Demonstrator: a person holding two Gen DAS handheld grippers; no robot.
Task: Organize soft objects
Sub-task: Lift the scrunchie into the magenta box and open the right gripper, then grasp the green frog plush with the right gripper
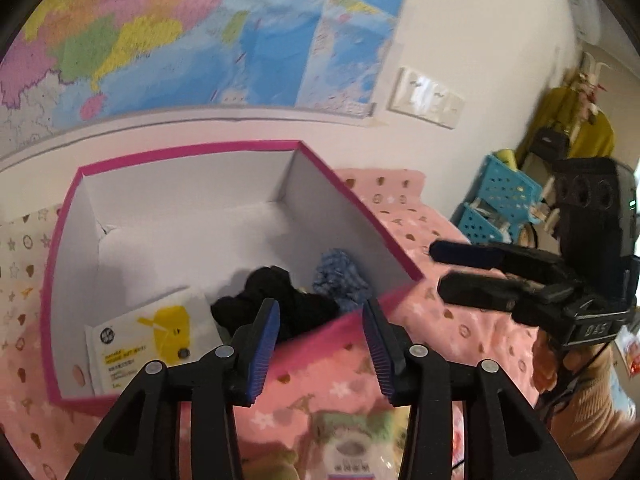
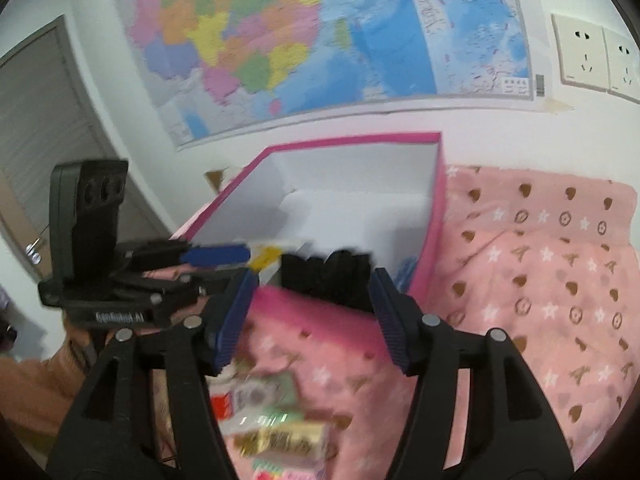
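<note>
A pink box [image 1: 60, 240] with a white inside stands on a pink patterned bedspread [image 1: 440, 320]. In it lie a black cloth [image 1: 280, 300], a blue knitted cloth [image 1: 340, 276] and a white and yellow packet [image 1: 152, 336]. My left gripper [image 1: 320, 344] is open and empty, just above the box's near wall. My right gripper [image 2: 312, 312] is open and empty, in front of the box [image 2: 436, 216], with the black cloth [image 2: 328, 276] seen between its fingers. The right gripper shows in the left wrist view [image 1: 440, 268], right of the box. The left gripper shows in the right wrist view [image 2: 224, 264].
Several blurred soft packets lie on the bedspread below the grippers [image 1: 352, 440] [image 2: 272, 420]. A wall map [image 1: 160, 40] hangs behind the box. Wall sockets [image 2: 600, 56] are at the right. A blue basket rack [image 1: 500, 204] stands beyond the bed's right edge.
</note>
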